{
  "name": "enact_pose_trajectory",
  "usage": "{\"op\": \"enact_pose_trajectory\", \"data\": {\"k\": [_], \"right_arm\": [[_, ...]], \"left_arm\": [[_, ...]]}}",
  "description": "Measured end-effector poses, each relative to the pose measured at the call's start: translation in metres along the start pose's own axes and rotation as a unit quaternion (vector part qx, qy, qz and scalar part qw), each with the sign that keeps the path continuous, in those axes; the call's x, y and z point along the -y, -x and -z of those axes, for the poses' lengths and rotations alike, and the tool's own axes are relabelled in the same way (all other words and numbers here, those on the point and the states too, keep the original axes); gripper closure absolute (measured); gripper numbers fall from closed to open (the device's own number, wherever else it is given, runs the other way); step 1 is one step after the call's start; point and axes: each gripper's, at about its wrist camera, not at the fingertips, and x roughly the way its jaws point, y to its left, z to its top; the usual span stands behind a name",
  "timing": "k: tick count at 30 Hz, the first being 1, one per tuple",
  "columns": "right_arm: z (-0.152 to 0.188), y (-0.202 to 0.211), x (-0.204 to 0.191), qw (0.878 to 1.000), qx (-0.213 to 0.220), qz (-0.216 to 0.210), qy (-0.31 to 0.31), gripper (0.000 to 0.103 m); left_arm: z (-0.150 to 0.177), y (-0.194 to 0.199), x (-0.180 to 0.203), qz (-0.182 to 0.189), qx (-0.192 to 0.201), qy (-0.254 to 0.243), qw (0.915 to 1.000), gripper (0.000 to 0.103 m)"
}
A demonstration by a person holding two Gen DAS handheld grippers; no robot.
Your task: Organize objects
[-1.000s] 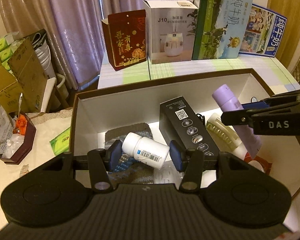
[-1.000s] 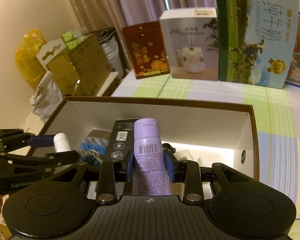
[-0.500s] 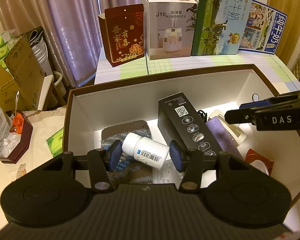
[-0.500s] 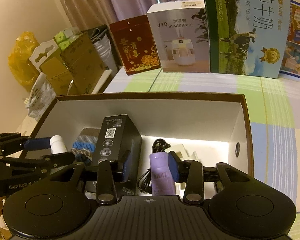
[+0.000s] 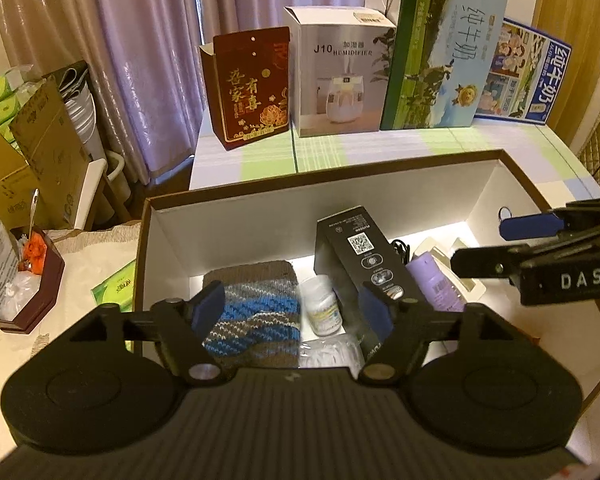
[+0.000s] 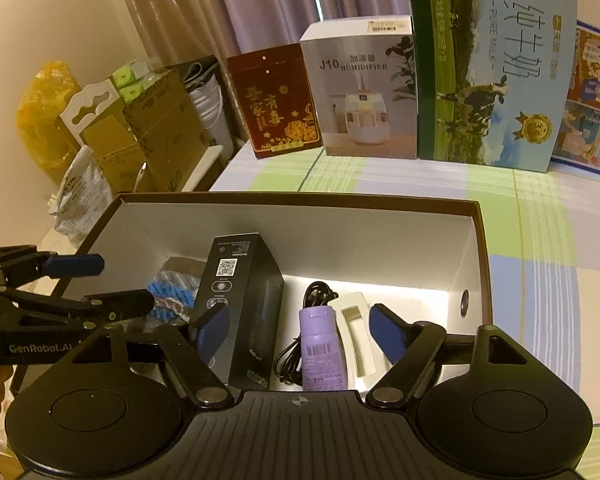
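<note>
A brown-rimmed white box holds the objects. A white pill bottle lies on its floor between a knitted blue-and-grey cloth and a black carton. A purple bottle lies beside a black cable and a white tray piece. My left gripper is open and empty above the cloth and pill bottle. My right gripper is open and empty above the purple bottle.
On the checked tablecloth behind the box stand a red gift box, a humidifier box and milk cartons. Cardboard boxes and a small dark tray sit to the left.
Both grippers opened. The purple bottle dropped from the right gripper into the box, then the pill bottle dropped from the left gripper beside the knitted cloth. Both grippers rose.
</note>
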Motion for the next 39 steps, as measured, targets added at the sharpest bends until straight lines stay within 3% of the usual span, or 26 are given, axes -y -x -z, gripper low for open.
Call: {"op": "enact_pose_trajectory", "data": {"k": [13, 16, 21, 39], "right_arm": [[0.016, 0.030, -0.009, 1.000, 0.020, 0.016, 0.014, 0.002], [0.022, 0.042, -0.011, 0.999, 0.029, 0.022, 0.013, 0.002], [0.035, 0.062, -0.012, 0.999, 0.033, 0.036, 0.003, 0.002], [0.096, 0.156, -0.006, 0.998, 0.049, 0.038, -0.006, 0.002]], "left_arm": [[0.007, 0.030, -0.001, 0.012, 0.016, 0.015, 0.9997, 0.010], [0.012, 0.043, 0.002, 0.012, 0.027, 0.014, 0.9994, 0.003], [0.020, 0.064, 0.009, 0.007, 0.042, 0.020, 0.9989, 0.001], [0.074, 0.152, 0.063, -0.005, 0.077, 0.033, 0.9964, 0.001]]}}
